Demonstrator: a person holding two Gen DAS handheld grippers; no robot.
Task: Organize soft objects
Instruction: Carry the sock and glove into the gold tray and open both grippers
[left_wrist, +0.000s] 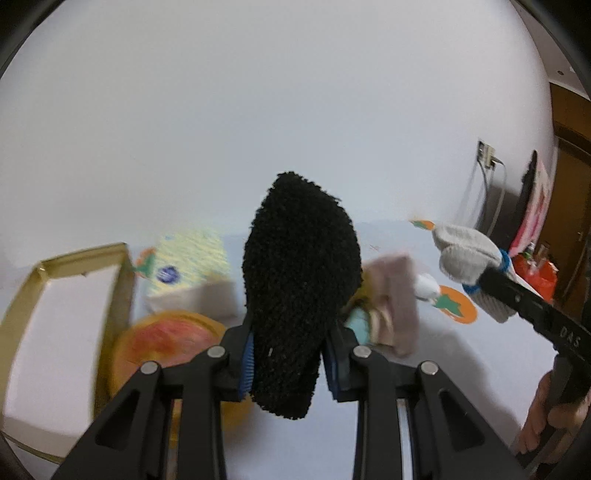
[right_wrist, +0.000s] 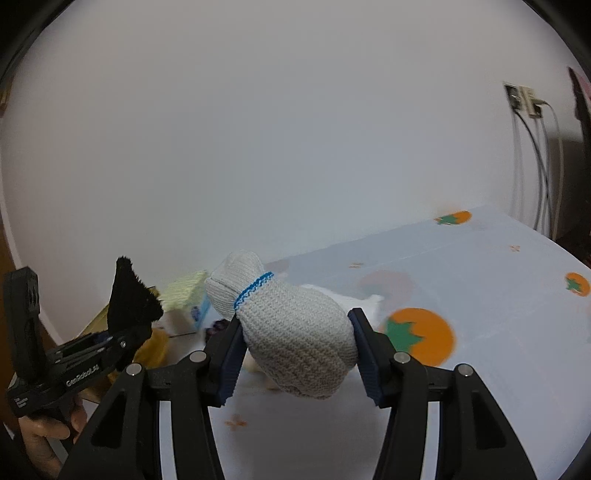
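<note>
A pale worktop (right_wrist: 480, 266) printed with orange fruit meets a plain white wall (right_wrist: 295, 129) (cables hang from a socket (right_wrist: 522, 99)). The left hand-held gripper (left_wrist: 286, 354) is clamped on a black fuzzy cloth (left_wrist: 299, 280); the right hand-held gripper (right_wrist: 295, 354) grips a balled white knit glove (right_wrist: 295, 332).

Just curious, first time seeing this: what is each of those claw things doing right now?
Left gripper: shut on the black fuzzy cloth.
Right gripper: shut on the rolled white knit glove.
</note>
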